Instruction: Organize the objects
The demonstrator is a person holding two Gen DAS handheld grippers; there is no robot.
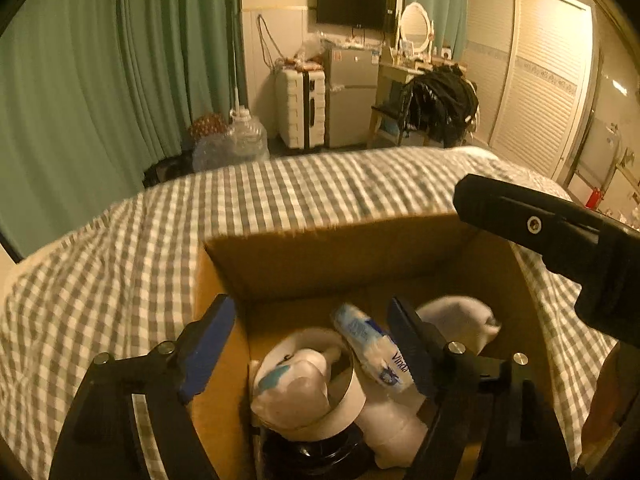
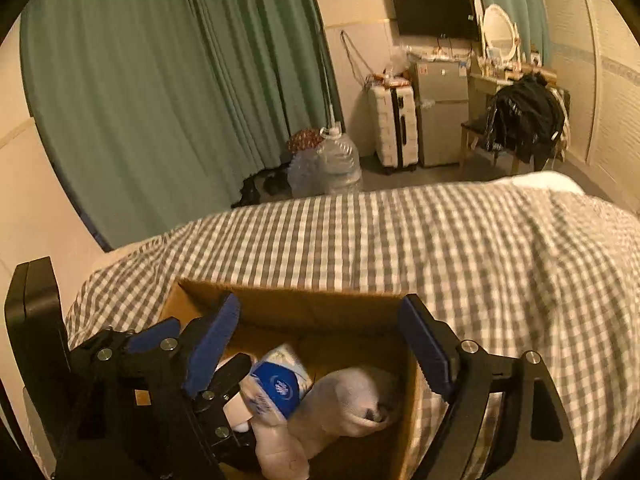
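Both grippers hang over an open cardboard box (image 1: pixel 320 264) on a bed. The left gripper (image 1: pixel 312 344) has its jaws wide apart with nothing between the pads. Just below it lie a tissue pack (image 1: pixel 372 352), a white roll (image 1: pixel 320 396) and a white soft toy (image 1: pixel 460 320). The right gripper (image 2: pixel 320 344) is open too (nothing is pinched), with the tissue pack (image 2: pixel 276 388) and toy (image 2: pixel 352 400) under it. The bed has a grey checked sheet (image 2: pixel 440 248). Behind it are green curtains (image 2: pixel 160 80), a suitcase (image 2: pixel 394 128) and a small fridge (image 2: pixel 440 112).
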